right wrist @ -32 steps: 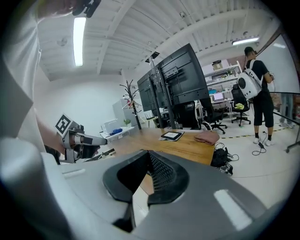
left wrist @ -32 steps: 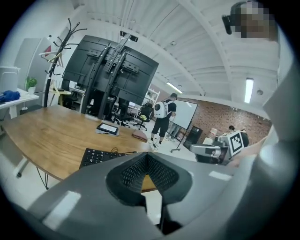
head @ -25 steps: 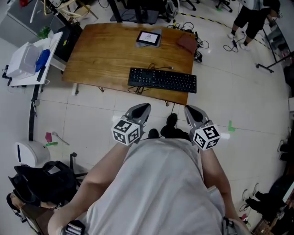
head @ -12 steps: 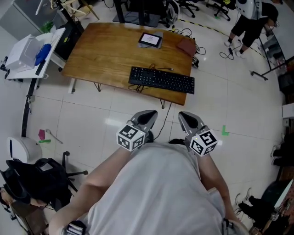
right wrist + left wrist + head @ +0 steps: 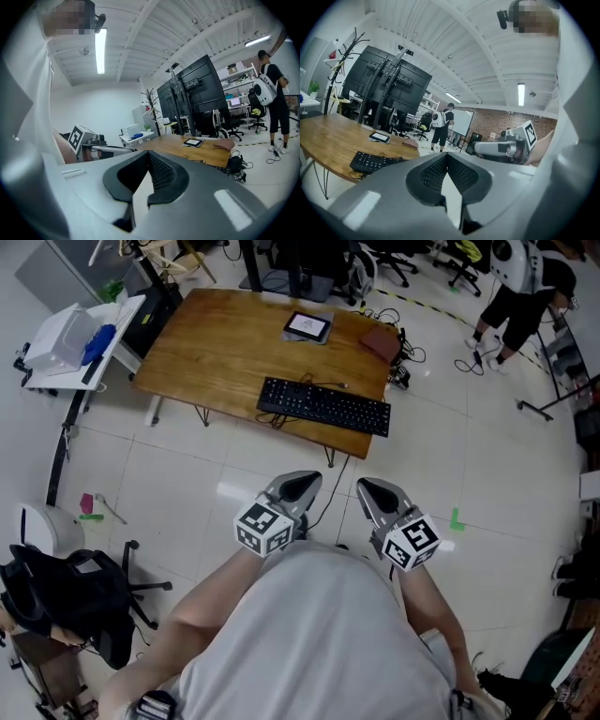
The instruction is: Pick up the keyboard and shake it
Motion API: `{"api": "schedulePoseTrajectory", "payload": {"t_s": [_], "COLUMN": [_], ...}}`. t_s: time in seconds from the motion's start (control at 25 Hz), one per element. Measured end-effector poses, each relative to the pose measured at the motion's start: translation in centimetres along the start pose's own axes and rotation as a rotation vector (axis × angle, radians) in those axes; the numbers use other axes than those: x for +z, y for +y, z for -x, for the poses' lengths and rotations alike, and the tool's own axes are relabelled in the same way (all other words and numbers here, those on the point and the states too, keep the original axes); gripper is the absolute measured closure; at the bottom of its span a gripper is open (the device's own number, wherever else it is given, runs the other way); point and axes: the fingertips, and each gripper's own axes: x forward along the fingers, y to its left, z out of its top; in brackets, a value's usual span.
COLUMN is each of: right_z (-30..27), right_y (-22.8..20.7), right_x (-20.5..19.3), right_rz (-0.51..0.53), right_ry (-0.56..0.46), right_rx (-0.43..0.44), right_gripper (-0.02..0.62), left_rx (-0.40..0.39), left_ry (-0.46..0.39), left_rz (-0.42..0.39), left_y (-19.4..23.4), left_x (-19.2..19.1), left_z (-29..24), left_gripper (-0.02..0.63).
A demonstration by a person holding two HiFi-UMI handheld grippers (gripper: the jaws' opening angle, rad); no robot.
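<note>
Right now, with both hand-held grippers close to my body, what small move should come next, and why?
Probably step forward toward the table, opening both sets of jaws on the way. The keyboard lies untouched along the table's near edge, while the left hand-held gripper and the right hand-held gripper are shut, empty and well short of it.

This is an open lab or office workspace, with a white tiled floor (image 5: pixel 497 456), a wooden surface (image 5: pixel 216 352) on thin legs, rolling office chairs (image 5: pixel 228 123) and loose cables (image 5: pixel 403 371). Big black screens on stands (image 5: pixel 201 91), a whiteboard (image 5: pixel 461 123) and strip lights (image 5: pixel 100 49) under a ribbed white ceiling fit that.
</note>
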Motion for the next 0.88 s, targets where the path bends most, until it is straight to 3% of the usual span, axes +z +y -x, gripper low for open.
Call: {"api": "schedulePoseTrajectory", "payload": {"t_s": [0.32, 0.88], "right_z": [3.3, 3.4], "right_y": [-0.4, -0.5], "right_x": [-1.3, -1.9], "right_rz": [0.011, 0.003], "right_ry": [0.004, -0.014], "right_rx": [0.031, 0.123], "right_gripper": [0.594, 0.594], "left_rx": [0.031, 0.134], "left_ry": [0.014, 0.023], "left_rz": [0.022, -0.001], "left_y": [-3.9, -4.8], "left_x": [-1.7, -2.5], "left_z": [-0.8, 0.3], "left_gripper": [0.606, 0.606]}}
